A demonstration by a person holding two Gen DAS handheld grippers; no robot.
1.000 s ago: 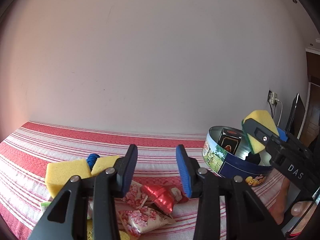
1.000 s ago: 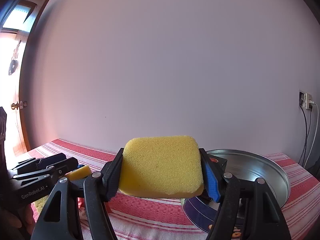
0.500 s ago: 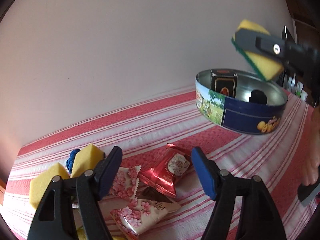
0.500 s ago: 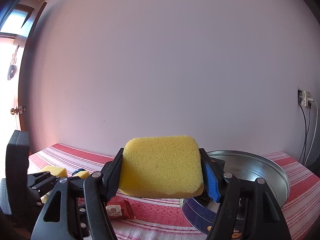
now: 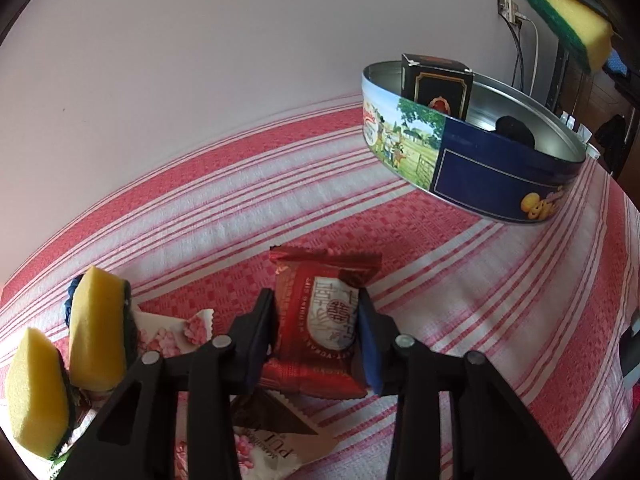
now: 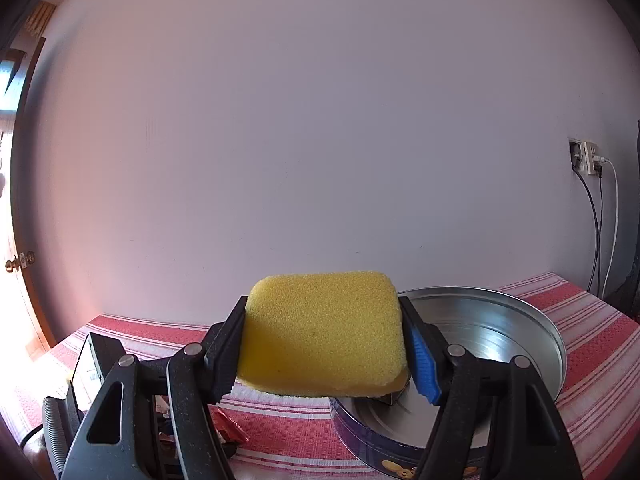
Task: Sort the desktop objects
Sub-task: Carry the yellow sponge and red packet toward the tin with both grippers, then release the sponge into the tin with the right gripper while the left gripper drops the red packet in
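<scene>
A: What does the left gripper point(image 5: 318, 330) hold?

B: Its jaws have just been closing, and now they pinch a red packet point(image 5: 322, 320) from both sides. The packet lies on the striped cloth point(image 5: 248, 216), near the front edge, and rests partly on a pink packet point(image 5: 276, 452).

A: What is beside it?

B: To the left, near the front left corner of the cloth, two yellow sponges point(image 5: 98, 332) stand on their edges, one just behind the other. Something blue shows behind them, but it is too much hidden to tell what it is.

A: And the right gripper point(image 6: 324, 344)?

B: Its jaws press on a yellow sponge point(image 6: 322, 340), one on each side, and the sponge is in the air over the near rim of the tin point(image 6: 532, 328). In the left view the green side of this sponge faces down.

A: Where is the tin?

B: It stands at the far right part of the cloth, well apart from the red packet. Inside, a black box point(image 5: 438, 84) stands upright against the far wall, and a dark round thing point(image 5: 514, 130) lies near it.
</scene>
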